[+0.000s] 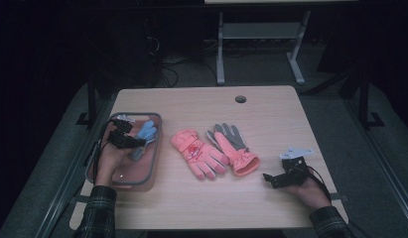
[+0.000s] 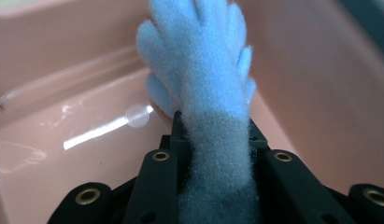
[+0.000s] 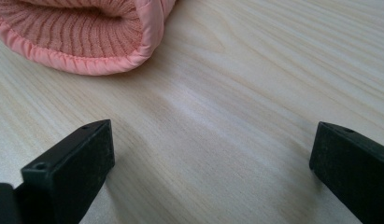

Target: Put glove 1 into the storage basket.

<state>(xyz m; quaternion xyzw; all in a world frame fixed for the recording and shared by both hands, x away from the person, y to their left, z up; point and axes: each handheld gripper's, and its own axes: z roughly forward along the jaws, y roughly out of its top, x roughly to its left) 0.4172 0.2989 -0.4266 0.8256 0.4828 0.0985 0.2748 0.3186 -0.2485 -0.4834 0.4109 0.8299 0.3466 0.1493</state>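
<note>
A blue glove (image 2: 199, 84) is gripped at its grey cuff between the jaws of the left gripper (image 1: 123, 138), which is held over the pink tray (image 1: 152, 166). In the left gripper view the glove's fingers are seen pointing away from the jaws toward the tray's far wall, with the tray floor beneath; whether the glove touches the floor cannot be told. In the high view the blue glove (image 1: 146, 133) is seen inside the tray, toward its right rim.

The tray is set at the left edge of the bench (image 1: 271, 106). Two pink gloves are laid right of the tray, near the middle of the bench: the nearer one (image 1: 197, 153) lies flat with its fingers pointed toward the person; the farther one (image 1: 235, 148) shows a grey palm, with its pink cuff (image 3: 82, 39) turned toward the right gripper.

The right gripper (image 1: 286, 174) is held low over the bench, well right of the tray and just beyond the farther pink glove's cuff. Its jaws are spread wide, nothing is held between them, and bare wood is seen in the gap.
</note>
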